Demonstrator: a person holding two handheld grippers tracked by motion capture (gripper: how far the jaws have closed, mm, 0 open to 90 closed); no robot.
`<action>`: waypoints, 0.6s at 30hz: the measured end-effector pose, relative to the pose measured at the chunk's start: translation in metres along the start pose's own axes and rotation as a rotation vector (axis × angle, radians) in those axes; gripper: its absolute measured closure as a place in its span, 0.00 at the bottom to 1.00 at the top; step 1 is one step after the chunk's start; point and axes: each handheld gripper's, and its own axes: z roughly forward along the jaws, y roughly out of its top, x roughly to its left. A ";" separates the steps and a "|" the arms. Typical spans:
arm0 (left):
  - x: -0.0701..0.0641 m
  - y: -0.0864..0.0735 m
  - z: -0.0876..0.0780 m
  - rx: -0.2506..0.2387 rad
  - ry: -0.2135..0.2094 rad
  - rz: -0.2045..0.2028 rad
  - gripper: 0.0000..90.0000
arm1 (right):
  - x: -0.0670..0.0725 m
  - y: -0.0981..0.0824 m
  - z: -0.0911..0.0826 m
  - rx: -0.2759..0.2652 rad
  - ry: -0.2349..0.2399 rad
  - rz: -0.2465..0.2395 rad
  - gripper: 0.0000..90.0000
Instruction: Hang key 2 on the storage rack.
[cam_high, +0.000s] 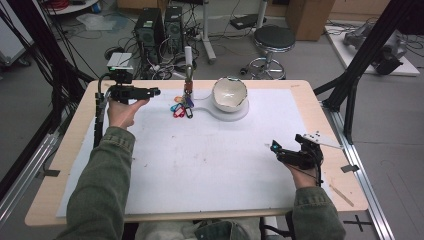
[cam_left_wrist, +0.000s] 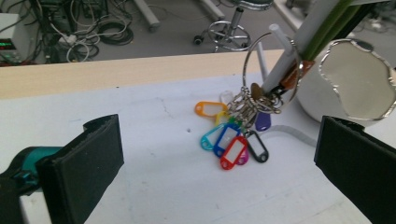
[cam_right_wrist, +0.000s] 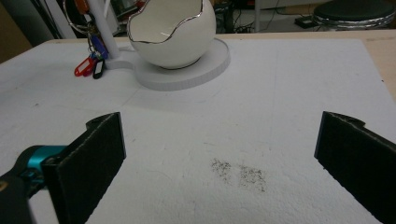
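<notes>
We judge the job as barely begun; the key bunch (cam_high: 183, 106) hangs on the white post (cam_high: 188, 61) by its big ring (cam_left_wrist: 271, 70), w/ the coloured tags (cam_left_wrist: 232, 144) fanned on the white mat (cam_high: 210, 160) at the post's foot, at abt 12 o'clock on the table (cam_high: 70, 145) and just at 9 o'clock of the egg-shaped bowl (cam_high: 230, 93); nothing is gripped or lifted yet, so the approach, the grasp and whatever comes after are all left, as far as we can tell. Our left gripper (cam_high: 150, 92) sits at abt 10 o'clock, aimed toward the keys, near them but apart; in the left gripper view its jaws stand wide spread, one at each lower corner, w/ the tags and ring between and beyond them, touching nothing. Our right gripper (cam_high: 276, 150) waits at abt 4 o'clock, well apart from the keys; in the right gripper view its jaws are also wide spread and empty, over bare mat w/ a grey smudge (cam_right_wrist: 239, 173) ahead, and the bowl on its round base (cam_right_wrist: 187, 72) farther off at 12 o'clock. We reckon the left one is the closer to take the bunch; the ring looped on the post looks the fiddly bit.
</notes>
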 end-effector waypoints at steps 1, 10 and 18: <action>-0.001 0.000 -0.001 0.000 0.001 0.005 0.02 | 0.000 0.000 0.000 0.000 0.000 0.000 0.01; -0.010 -0.006 -0.015 -0.006 0.003 0.040 0.02 | 0.000 0.000 0.000 -0.001 0.005 0.010 0.01; -0.014 -0.017 -0.029 -0.009 0.028 0.057 0.02 | 0.000 0.000 0.000 -0.002 0.007 0.009 0.01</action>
